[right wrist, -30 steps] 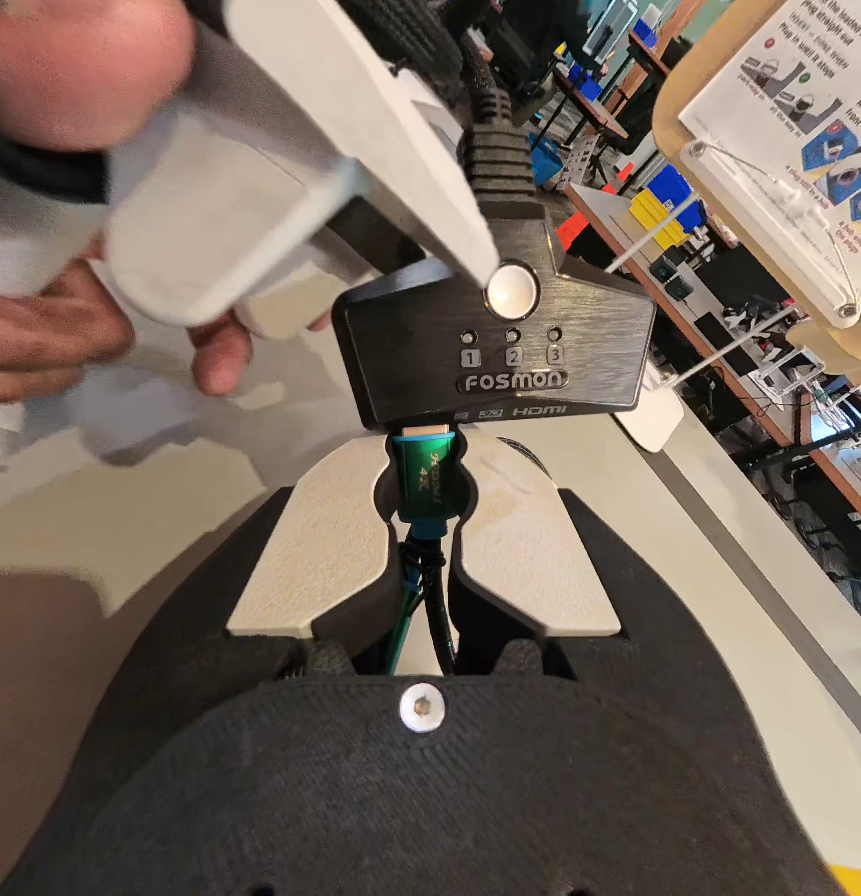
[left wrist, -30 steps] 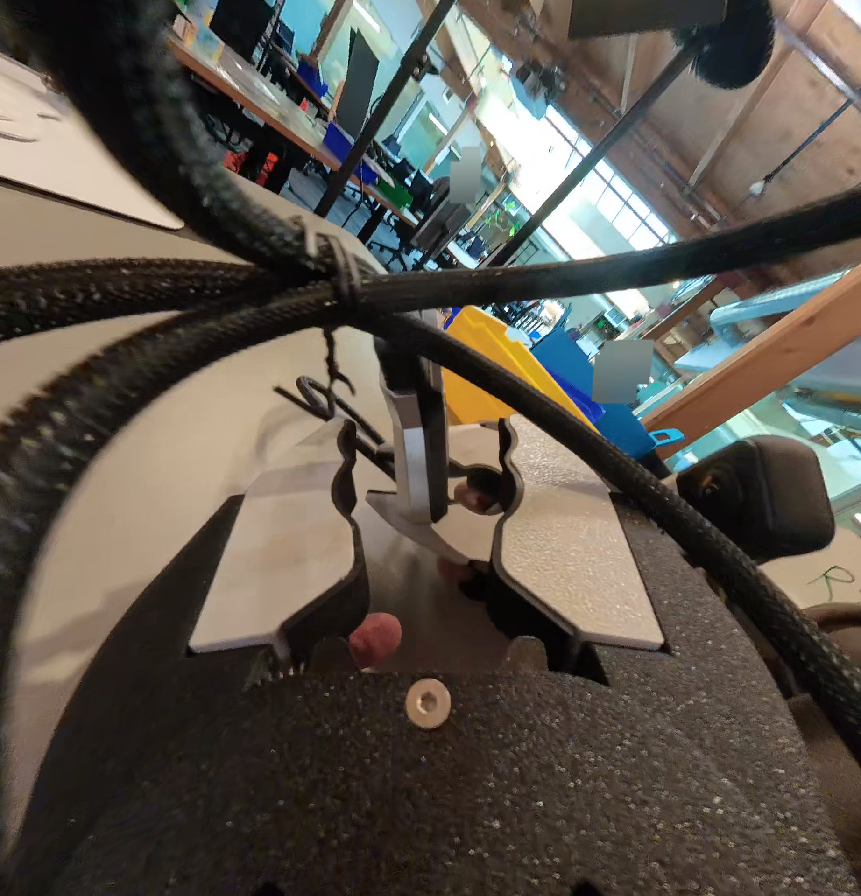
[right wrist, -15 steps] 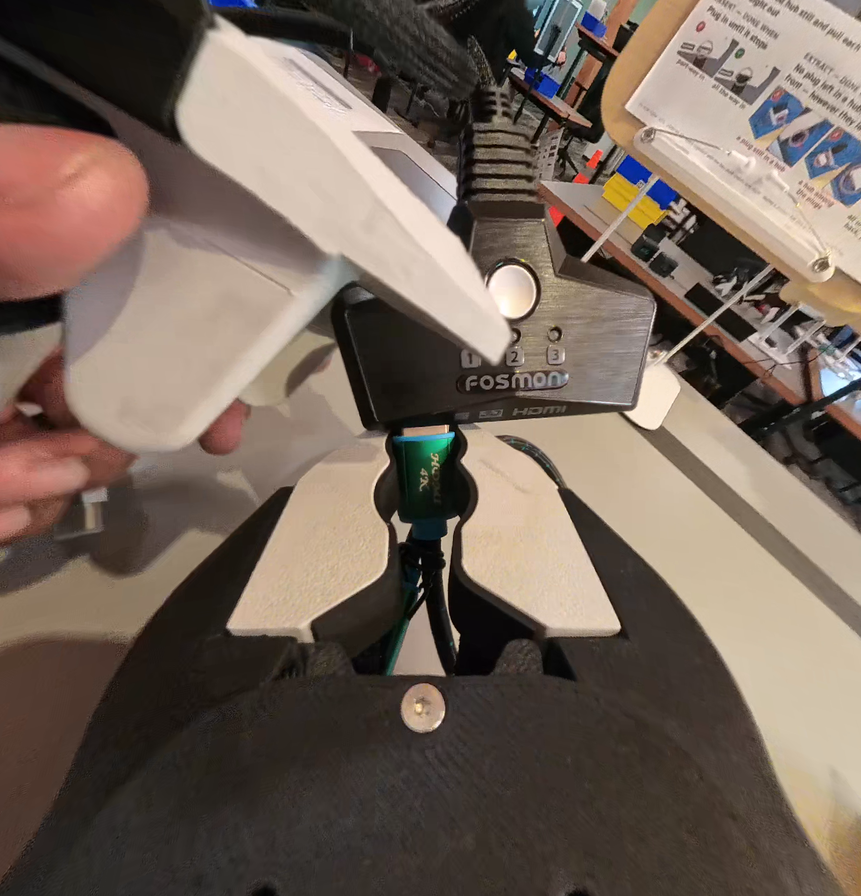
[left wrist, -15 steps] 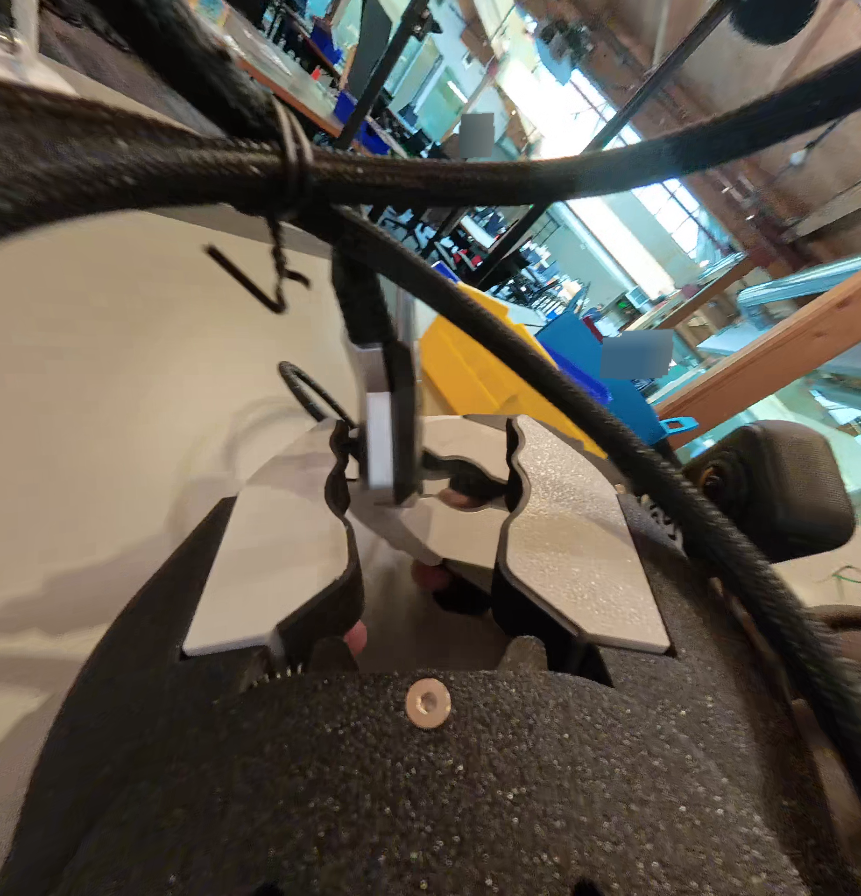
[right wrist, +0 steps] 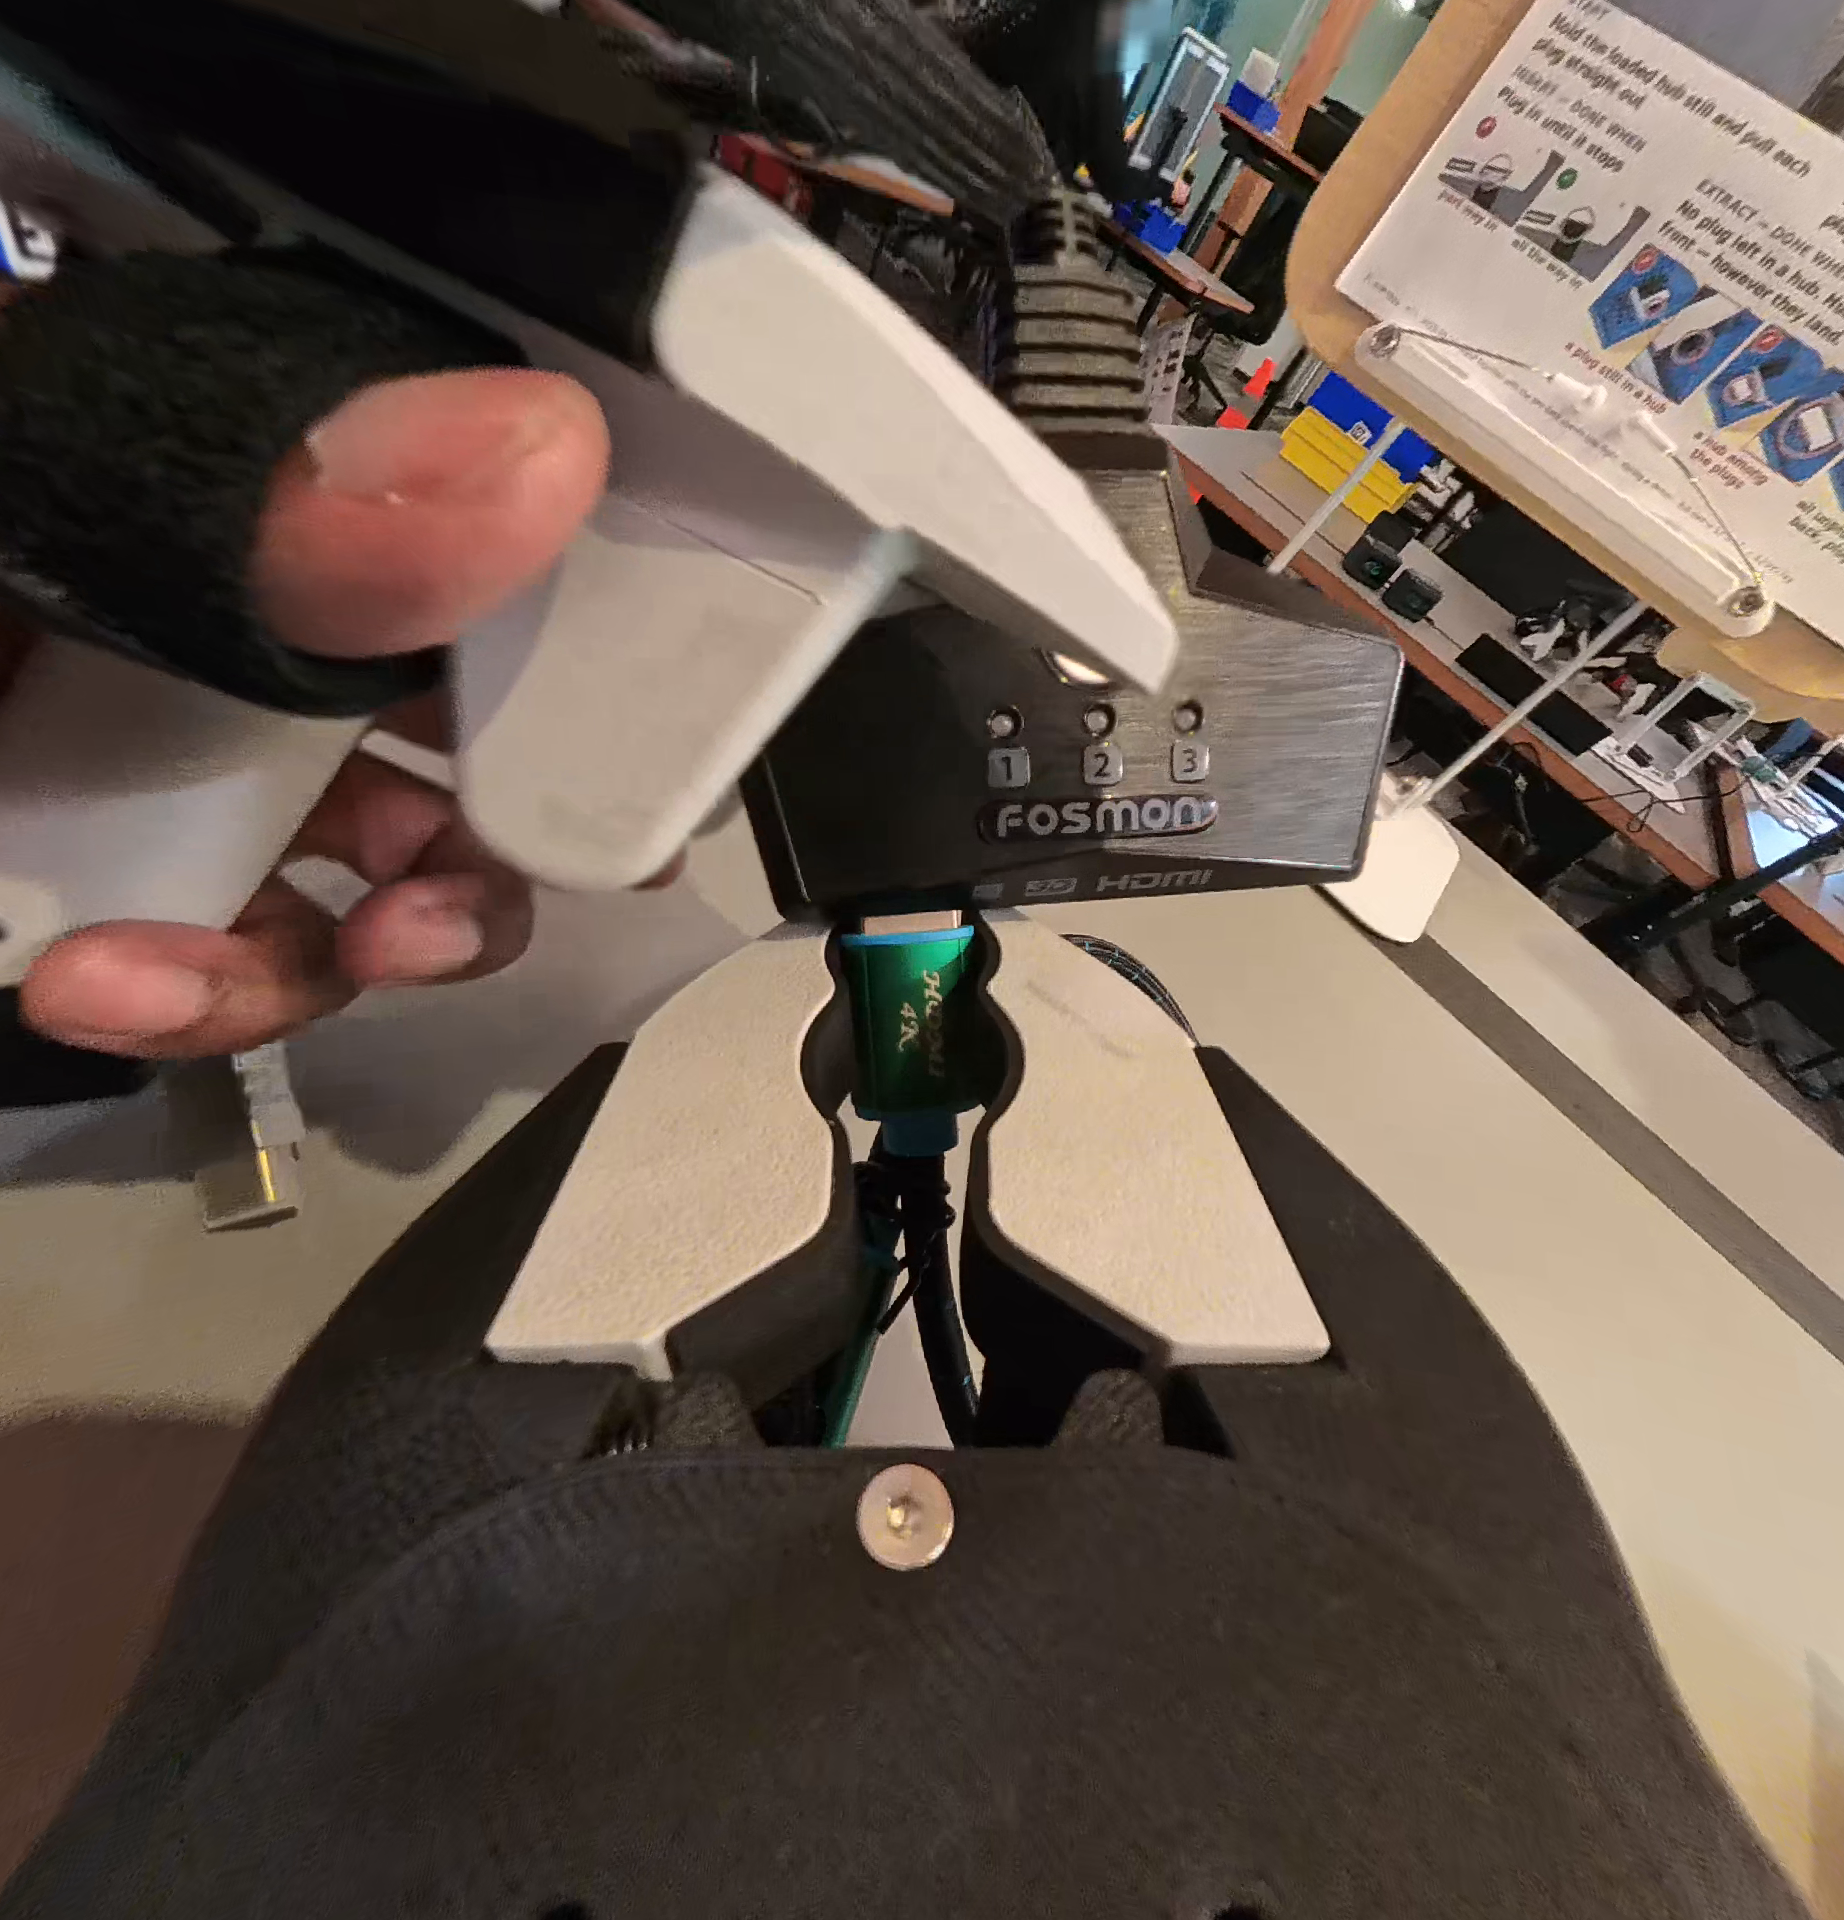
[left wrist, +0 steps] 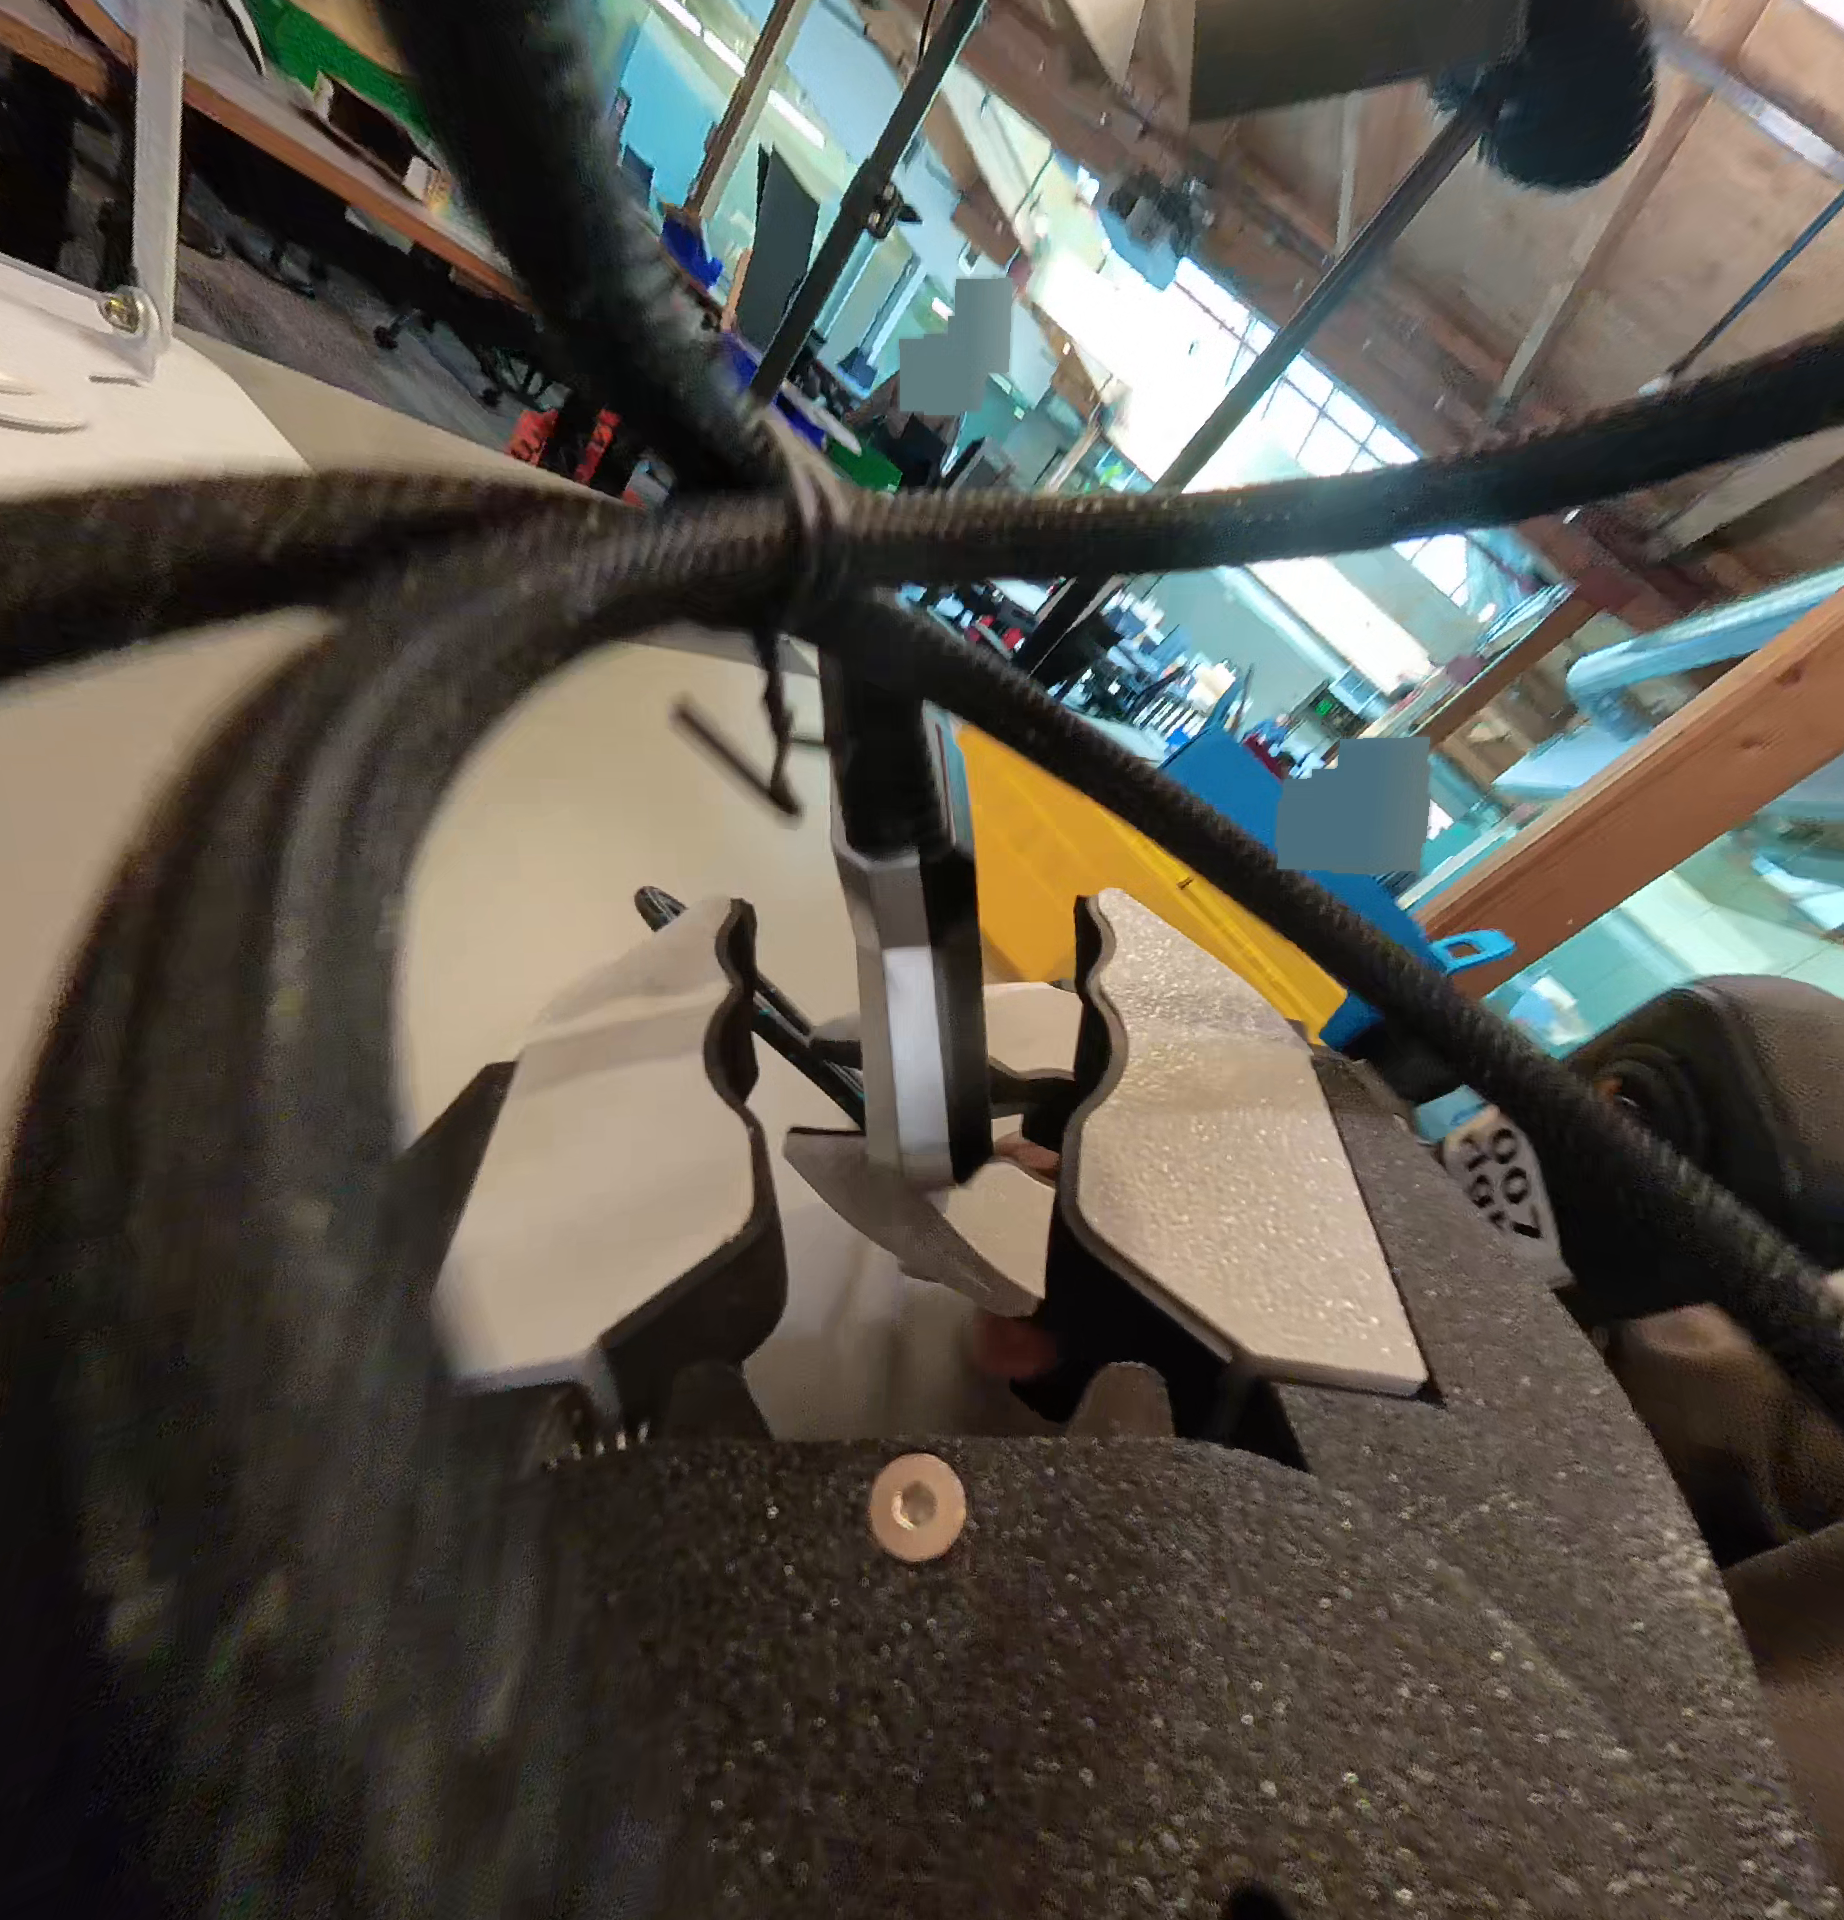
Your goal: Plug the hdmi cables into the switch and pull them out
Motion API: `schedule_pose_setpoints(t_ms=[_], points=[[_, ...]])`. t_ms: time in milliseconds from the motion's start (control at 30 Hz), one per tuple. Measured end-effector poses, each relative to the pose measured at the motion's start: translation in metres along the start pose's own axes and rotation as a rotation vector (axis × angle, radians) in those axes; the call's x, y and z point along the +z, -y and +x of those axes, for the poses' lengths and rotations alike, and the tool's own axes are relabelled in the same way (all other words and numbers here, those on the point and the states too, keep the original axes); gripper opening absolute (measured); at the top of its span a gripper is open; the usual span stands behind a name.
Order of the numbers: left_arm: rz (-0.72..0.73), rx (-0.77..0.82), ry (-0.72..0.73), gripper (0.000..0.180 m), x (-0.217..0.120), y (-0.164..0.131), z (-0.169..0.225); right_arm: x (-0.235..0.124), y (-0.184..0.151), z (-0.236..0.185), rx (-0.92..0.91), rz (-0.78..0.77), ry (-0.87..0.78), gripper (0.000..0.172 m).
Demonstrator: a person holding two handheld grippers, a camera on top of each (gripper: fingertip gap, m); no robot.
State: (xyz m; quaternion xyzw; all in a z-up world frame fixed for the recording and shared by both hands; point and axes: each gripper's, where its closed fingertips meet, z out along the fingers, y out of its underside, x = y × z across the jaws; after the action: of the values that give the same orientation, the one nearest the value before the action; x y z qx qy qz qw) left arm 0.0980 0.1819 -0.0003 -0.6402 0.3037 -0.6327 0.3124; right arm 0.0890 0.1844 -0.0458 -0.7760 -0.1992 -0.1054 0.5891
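A green metal cable plug (right wrist: 913, 1023) is clamped by the right gripper (right wrist: 913, 1029); the left gripper (left wrist: 913, 997), jaws apart, straddles a black switch box (left wrist: 923, 1039) untouched

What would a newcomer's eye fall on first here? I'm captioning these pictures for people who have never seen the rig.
In the right wrist view, the green plug stands out, clamped in the right claw with its metal tip at the black switch box. A pale finger of the left claw lies across the box's top. In the left wrist view, thick black braided cables cross in front of a yellow bin.
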Motion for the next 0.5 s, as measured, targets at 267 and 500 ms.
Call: schedule_pose_setpoints(t_ms=[267,500], points=[[-0.021,-0.118,-0.057,0.059,0.011,-0.027,0.020,0.002,-0.004,0.011,0.151,-0.001,0.023,0.017],[0.014,-0.091,-0.017,0.050,0.008,-0.018,0.007,-0.002,0.007,-0.019,0.057,0.023,0.066,0.017]])
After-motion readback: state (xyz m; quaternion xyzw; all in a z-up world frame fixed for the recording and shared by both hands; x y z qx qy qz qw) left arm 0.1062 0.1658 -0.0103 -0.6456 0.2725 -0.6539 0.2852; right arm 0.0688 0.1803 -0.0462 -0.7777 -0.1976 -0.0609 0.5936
